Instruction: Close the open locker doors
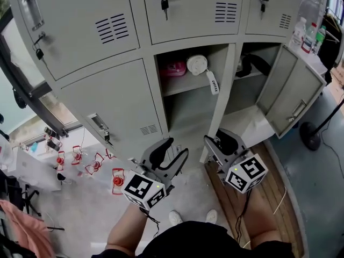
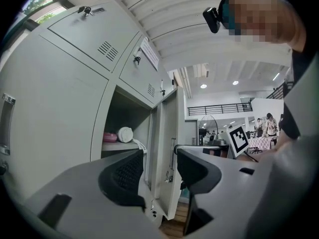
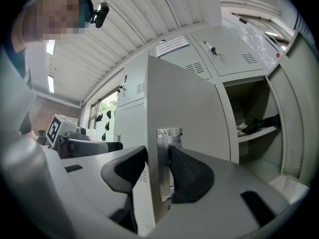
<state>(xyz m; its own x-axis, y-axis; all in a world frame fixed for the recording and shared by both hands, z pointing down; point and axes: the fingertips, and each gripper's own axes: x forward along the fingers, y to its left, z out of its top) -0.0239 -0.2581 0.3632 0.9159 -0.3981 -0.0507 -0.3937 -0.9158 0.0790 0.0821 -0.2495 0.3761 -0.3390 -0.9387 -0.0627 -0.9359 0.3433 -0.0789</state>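
Two lower compartments of the grey metal locker bank (image 1: 107,98) stand open. The right hand-held gripper (image 3: 158,156) straddles the free edge of the middle grey steel door (image 3: 184,103) at its shiny latch plate (image 3: 169,136), and its pads seem to press both faces. The left hand-held gripper (image 2: 160,158) has its jaws apart and empty, just left of that door. The far-right grey door (image 1: 293,93) hangs wide open.

Inside the open locker (image 1: 189,112), a shelf (image 1: 183,85) carries a pink pouch (image 1: 173,69) beside a white roll (image 1: 196,64).
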